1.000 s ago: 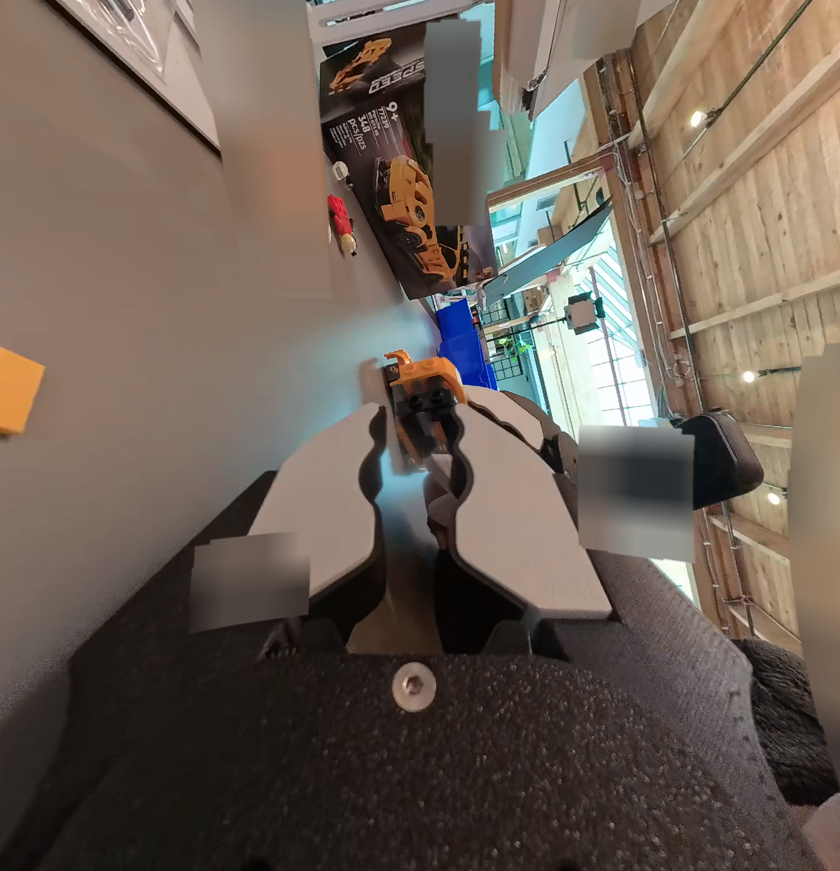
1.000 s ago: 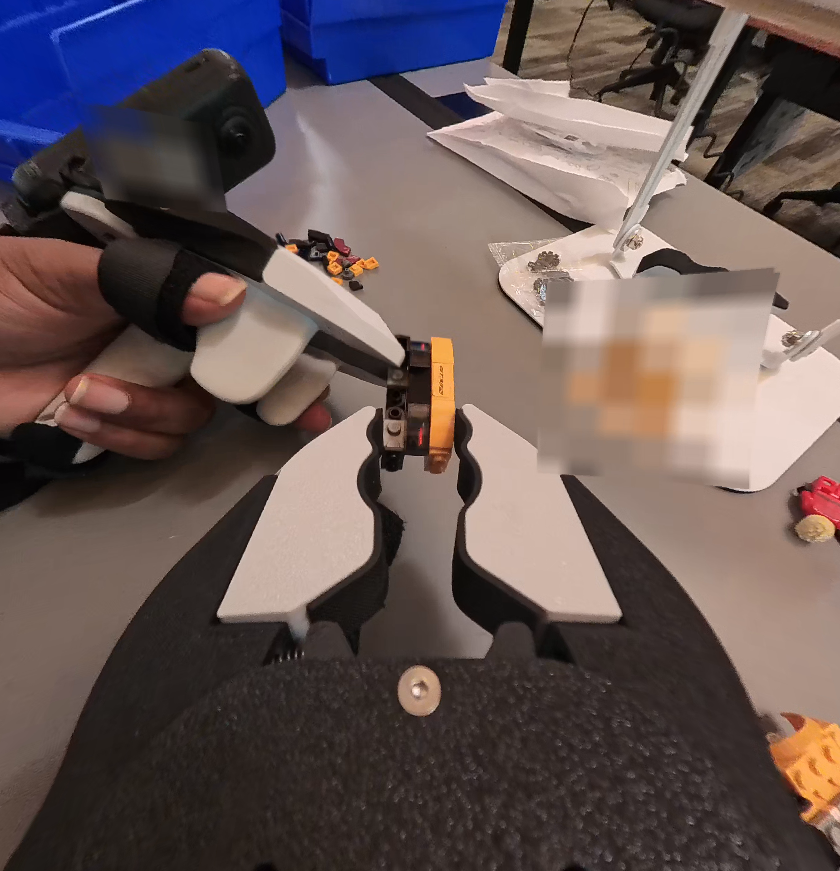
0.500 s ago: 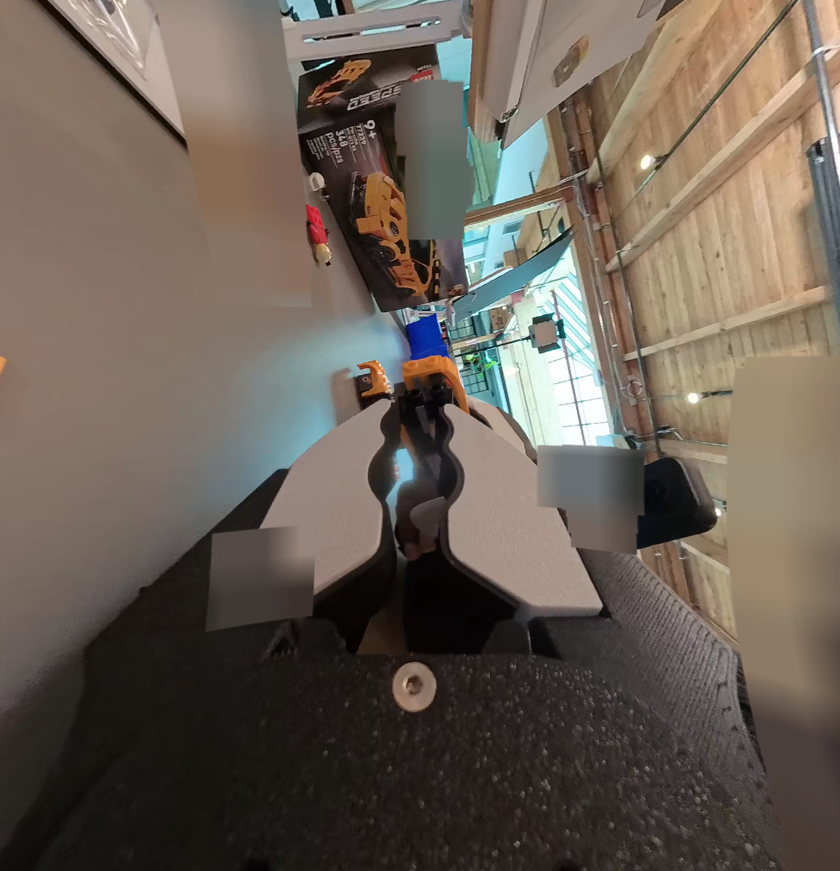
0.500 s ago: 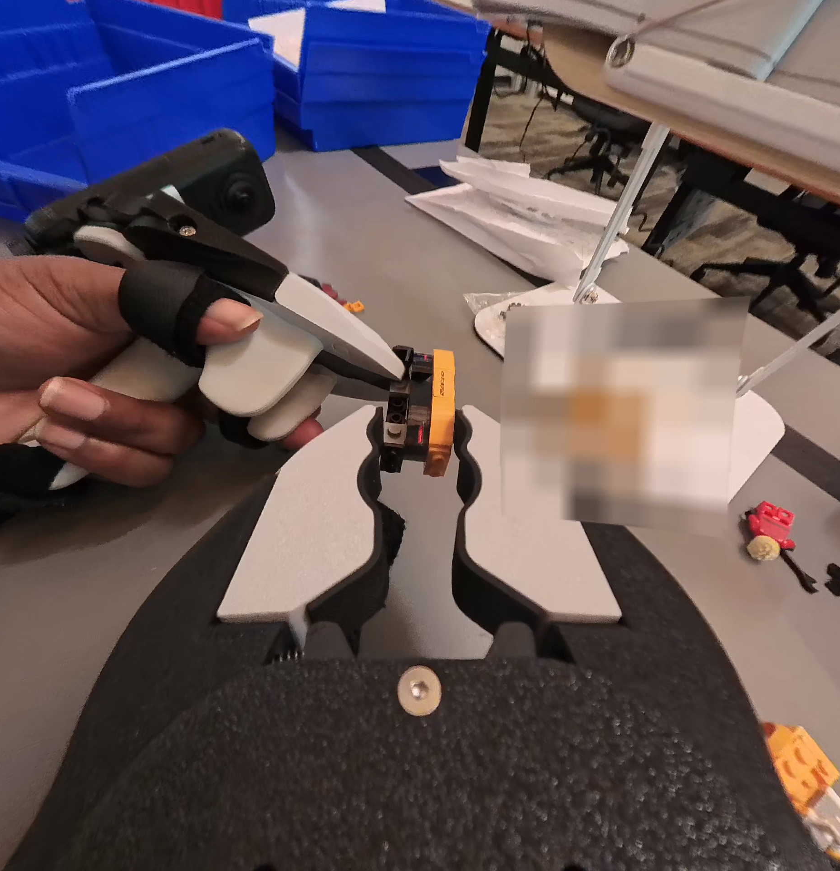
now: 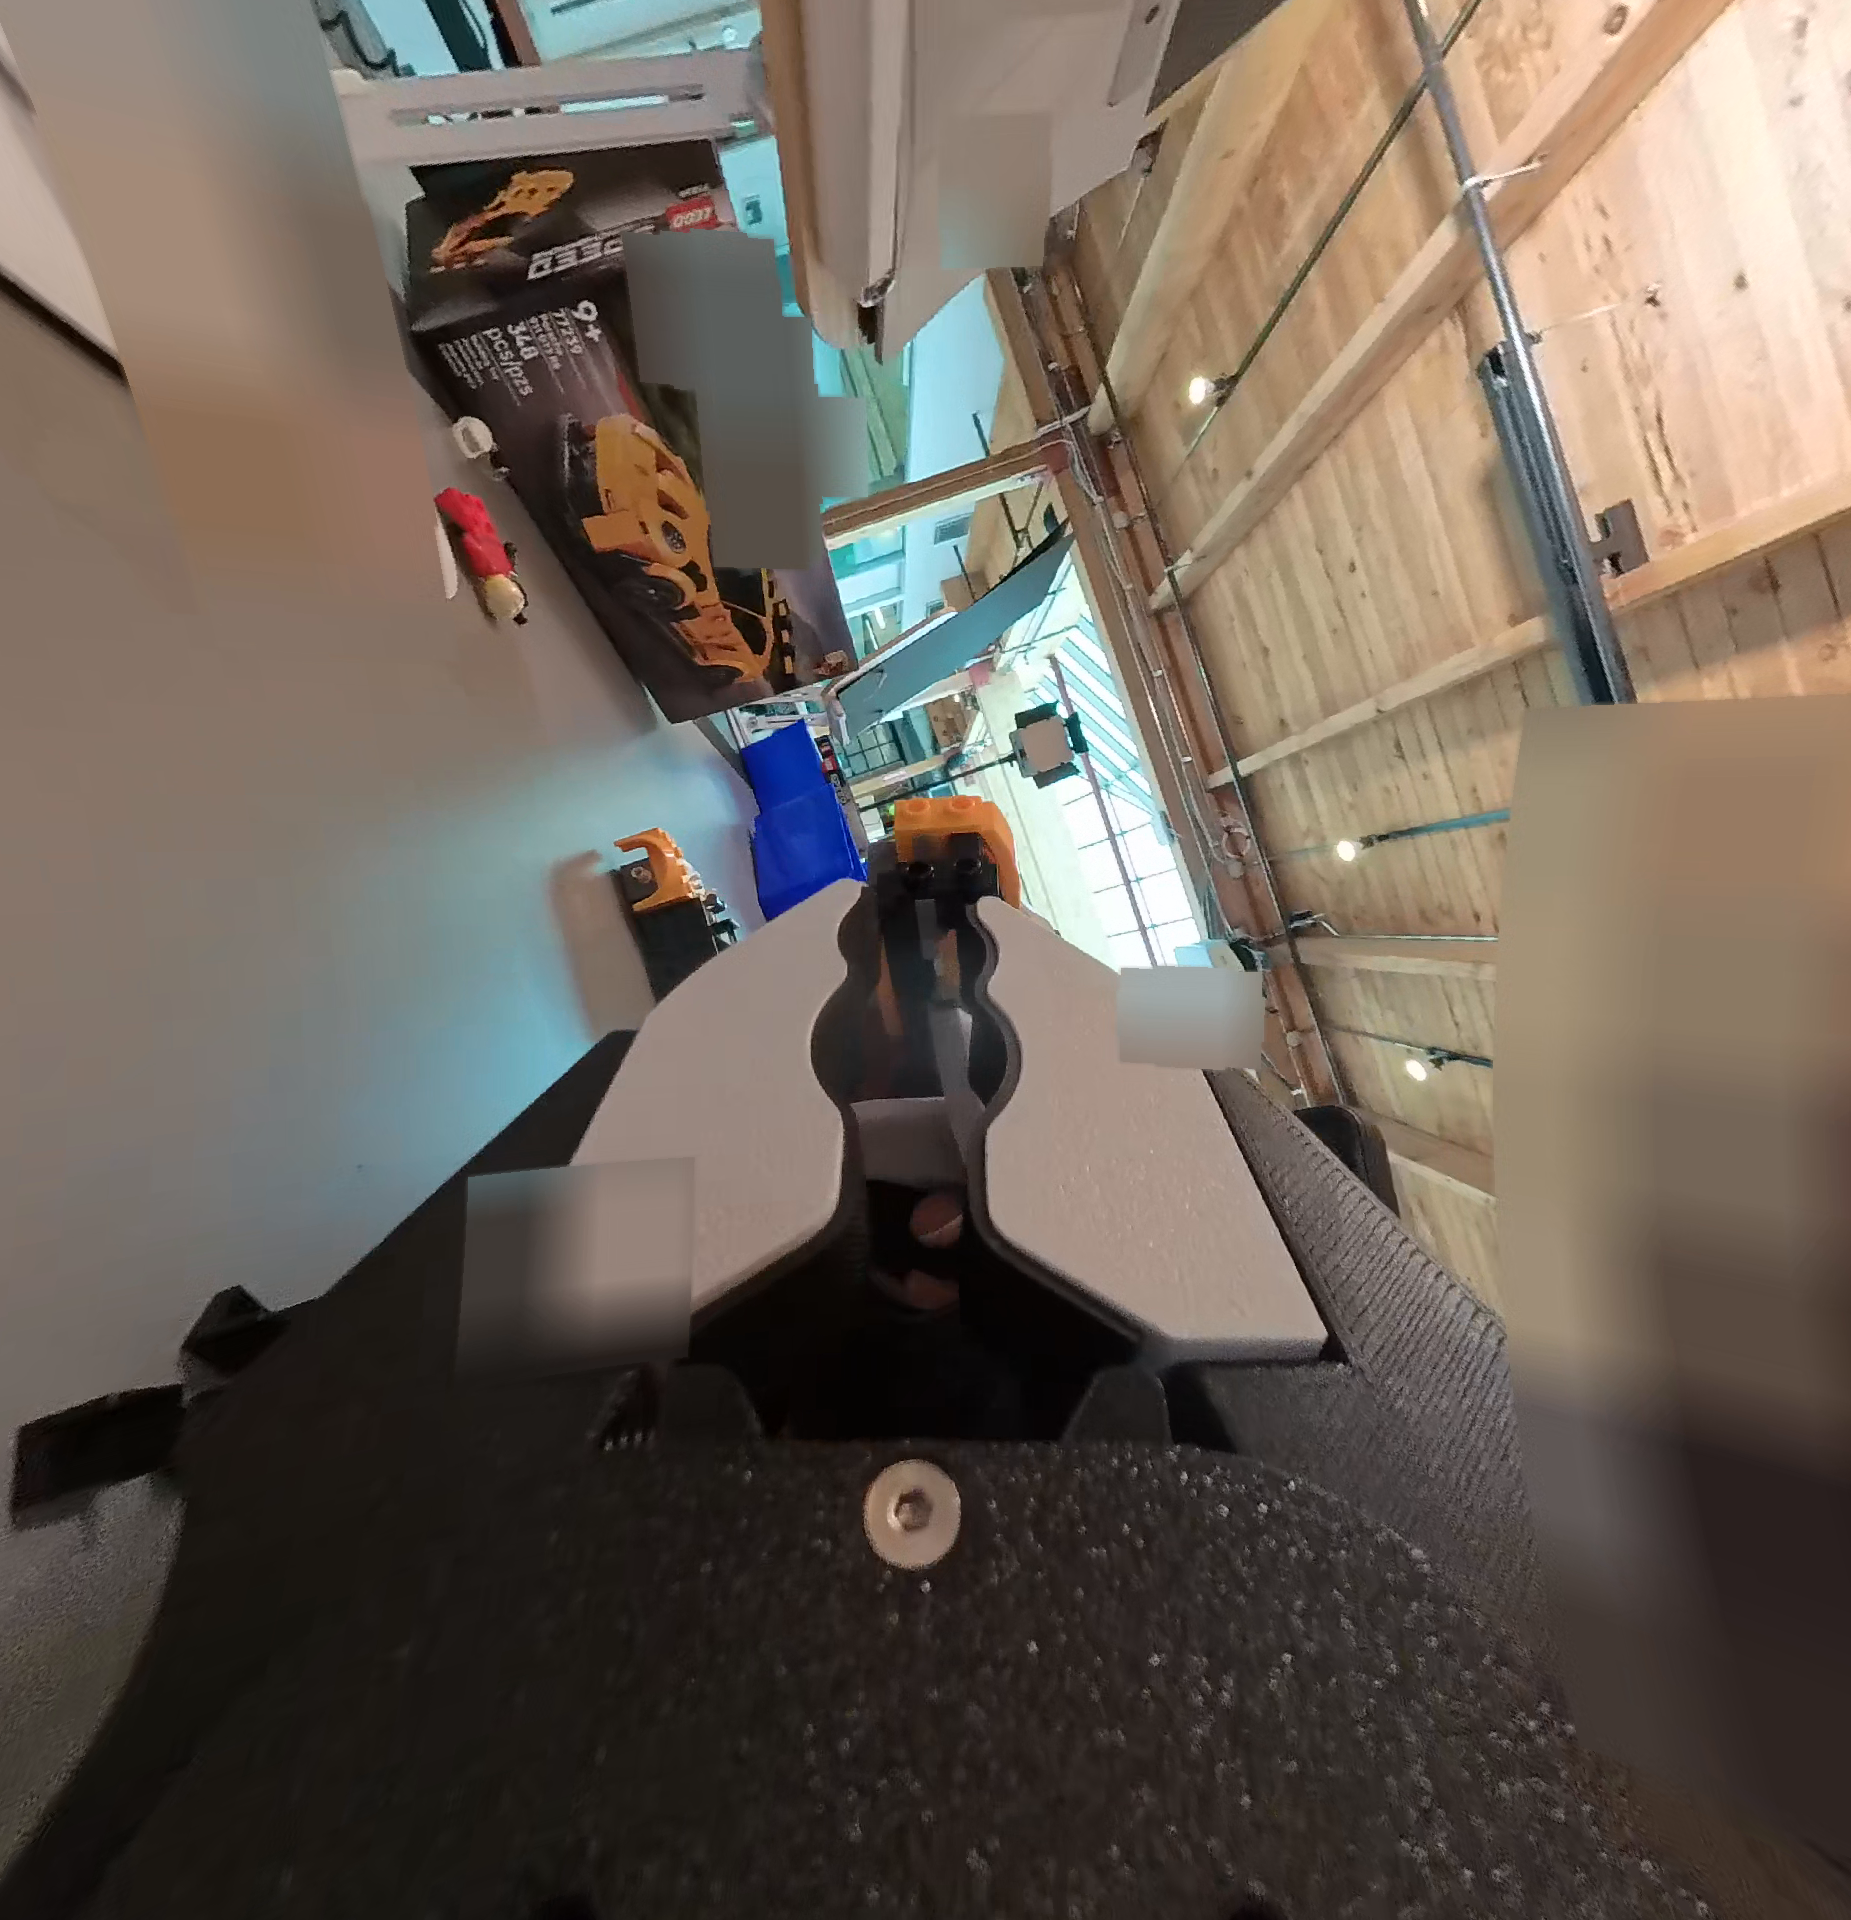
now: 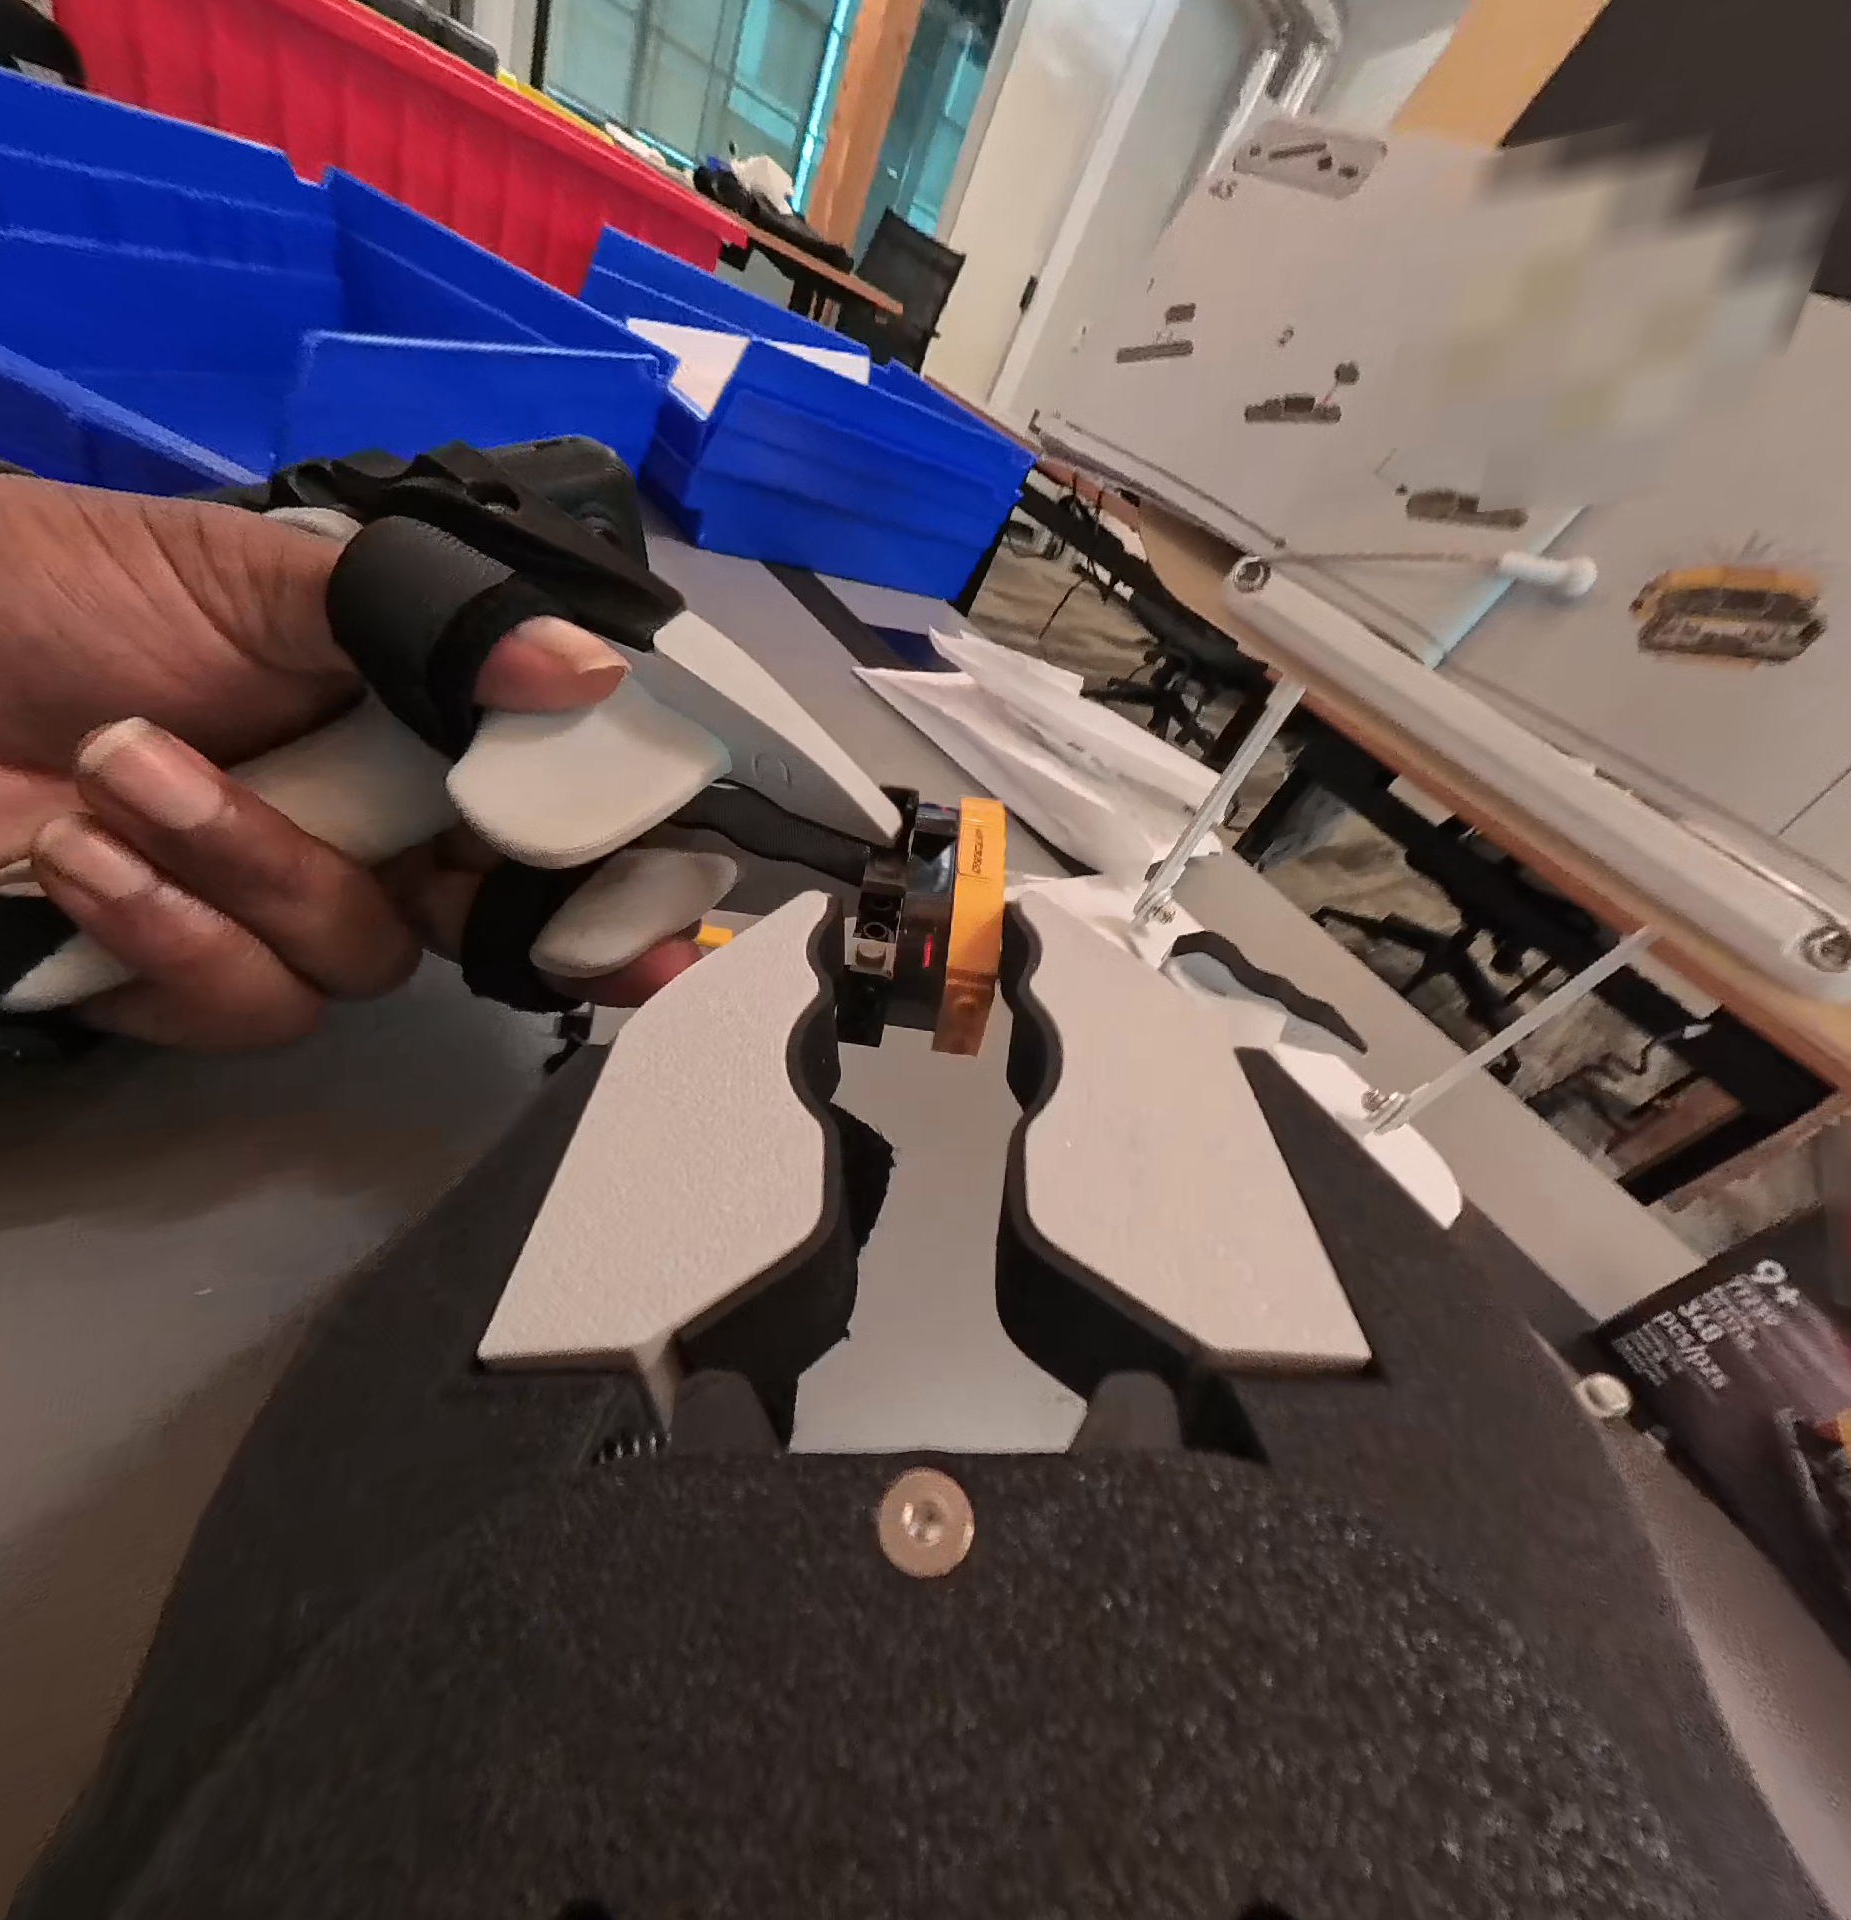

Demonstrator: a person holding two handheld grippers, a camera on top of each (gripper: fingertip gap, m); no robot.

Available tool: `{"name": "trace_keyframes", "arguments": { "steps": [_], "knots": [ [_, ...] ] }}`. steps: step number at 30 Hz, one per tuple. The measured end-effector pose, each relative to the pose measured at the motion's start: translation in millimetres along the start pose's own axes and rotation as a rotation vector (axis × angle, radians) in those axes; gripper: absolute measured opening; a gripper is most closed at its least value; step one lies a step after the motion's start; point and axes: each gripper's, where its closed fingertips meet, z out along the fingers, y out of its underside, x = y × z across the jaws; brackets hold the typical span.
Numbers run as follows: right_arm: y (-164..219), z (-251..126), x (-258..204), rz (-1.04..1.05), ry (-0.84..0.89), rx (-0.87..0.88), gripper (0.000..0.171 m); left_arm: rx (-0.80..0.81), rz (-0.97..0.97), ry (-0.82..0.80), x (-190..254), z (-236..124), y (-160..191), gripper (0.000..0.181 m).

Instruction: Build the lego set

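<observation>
A small orange and black lego assembly [image 6: 968, 904] is held above the grey table [image 6: 225, 1195] between both grippers. My right gripper [image 6: 921, 914] is shut on it, one finger against the black side and one against the orange side. My left gripper [image 6: 893, 844], held by a hand [image 6: 173, 727], comes in from the left and pinches the black upper edge. In the left wrist view the left gripper [image 5: 926, 906] is shut on the assembly [image 5: 947, 831], whose orange top sticks out past the fingertips.
The black lego box [image 5: 630, 468] stands at the back, with a red piece [image 5: 479, 540] and an orange and black sub-build [image 5: 656, 883] on the table nearby. Blue bins [image 6: 485, 395], white paper bags [image 6: 1035, 717] and a booklet stand [image 6: 1420, 364] lie beyond the grippers. The grippers are tip to tip, or close to it.
My left gripper has closed from a wide gap onto the assembly. Both grippers have risen and tilted upward together, and the right grip is unchanged.
</observation>
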Motion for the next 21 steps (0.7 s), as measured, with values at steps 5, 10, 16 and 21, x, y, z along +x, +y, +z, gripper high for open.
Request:
{"name": "trace_keyframes", "arguments": {
  "steps": [5, 10, 16, 21],
  "knots": [
    [-7, -3, -1, -0.045, -0.008, 0.047, 0.029, 0.012, -0.028, 0.048, 6, 1, 1, 0.015],
    [-10, -3, -4, -0.090, -0.006, 0.064, 0.029, 0.050, -0.045, 0.068, 7, -1, 2, 0.014],
    [-9, -1, -4, -0.067, 0.000, 0.058, 0.030, 0.073, 0.029, 0.026, 8, -3, 1, 0.015],
    [-9, -1, -6, 0.107, -0.084, 0.036, 0.039, 0.034, 0.209, -0.013, 13, -4, -1, 0.014]
  ]
}}
